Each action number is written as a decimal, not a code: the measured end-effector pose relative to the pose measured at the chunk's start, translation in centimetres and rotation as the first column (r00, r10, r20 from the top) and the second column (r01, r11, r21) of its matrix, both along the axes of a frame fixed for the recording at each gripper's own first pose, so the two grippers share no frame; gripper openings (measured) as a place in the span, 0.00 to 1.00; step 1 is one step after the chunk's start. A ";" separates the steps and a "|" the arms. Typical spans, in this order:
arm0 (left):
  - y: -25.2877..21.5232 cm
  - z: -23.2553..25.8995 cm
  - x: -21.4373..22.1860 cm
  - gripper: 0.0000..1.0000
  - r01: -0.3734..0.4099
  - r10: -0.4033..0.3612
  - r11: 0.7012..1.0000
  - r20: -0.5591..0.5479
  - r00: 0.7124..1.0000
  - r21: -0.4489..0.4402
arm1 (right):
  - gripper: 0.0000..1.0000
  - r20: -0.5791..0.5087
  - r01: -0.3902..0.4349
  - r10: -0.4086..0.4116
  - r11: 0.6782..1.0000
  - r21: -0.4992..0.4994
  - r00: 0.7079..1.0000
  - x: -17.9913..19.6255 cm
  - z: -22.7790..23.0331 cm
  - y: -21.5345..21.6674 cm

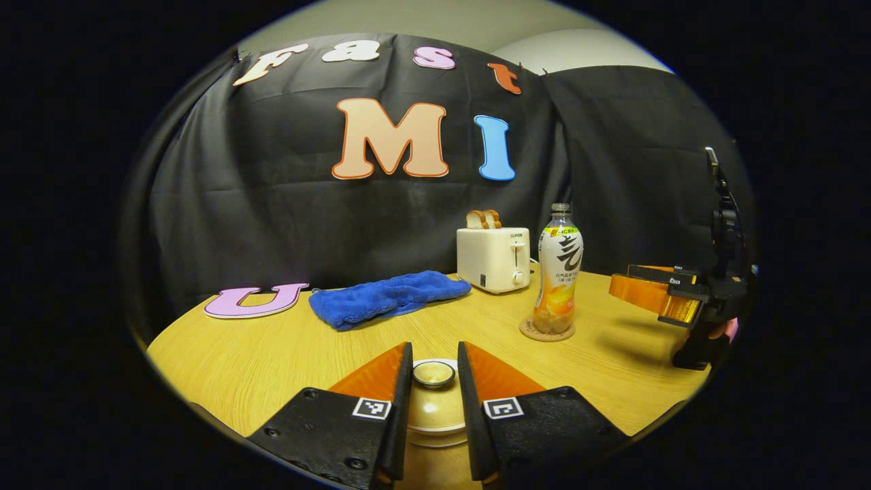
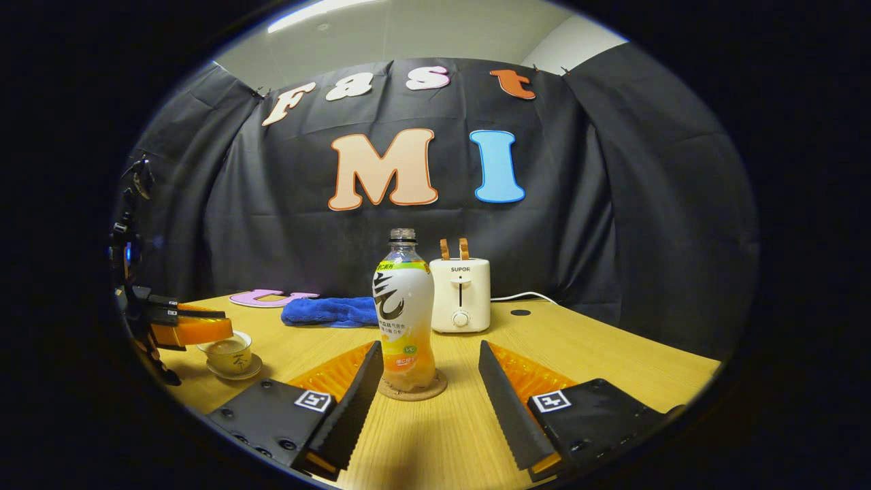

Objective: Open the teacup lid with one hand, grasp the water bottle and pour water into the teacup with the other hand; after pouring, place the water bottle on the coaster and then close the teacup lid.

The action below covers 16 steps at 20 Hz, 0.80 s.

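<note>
The cream teacup lid lies low in the left gripper view, and my left gripper is shut on its round knob. A rim shows just under the lid; I cannot tell whether the lid rests on the cup. In the right gripper view the left gripper hangs over the teacup and its saucer. The uncapped water bottle stands upright on the round coaster, orange liquid in its lower part. My right gripper is open, its fingers on either side of the bottle and clear of it.
A white toaster with bread slices stands behind the bottle at the back of the wooden table. A blue cloth lies at the back left. The right gripper and the hand holding it are to the right of the bottle.
</note>
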<state>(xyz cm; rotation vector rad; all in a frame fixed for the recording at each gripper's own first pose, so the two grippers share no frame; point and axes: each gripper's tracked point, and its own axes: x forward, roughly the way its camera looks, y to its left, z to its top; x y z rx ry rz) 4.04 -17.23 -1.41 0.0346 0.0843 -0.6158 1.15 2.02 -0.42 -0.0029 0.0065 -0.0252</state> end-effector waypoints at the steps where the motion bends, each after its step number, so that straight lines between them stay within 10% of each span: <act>1: 0.0 0.2 0.1 0.48 0.000 0.000 1.000 0.003 1.000 -0.004 | 0.90 0.000 0.000 0.000 1.000 0.000 1.000 0.1 0.0 0.0; 5: 0.9 0.7 0.0 0.96 -0.026 0.027 0.999 0.023 0.999 -0.029 | 0.90 0.000 0.000 0.000 1.000 0.000 1.000 -0.1 0.0 0.0; 16: 6.0 1.7 -2.0 0.96 -0.186 0.191 0.980 0.077 0.979 -0.071 | 0.90 0.000 -0.001 0.001 1.000 0.000 1.000 0.0 0.0 0.0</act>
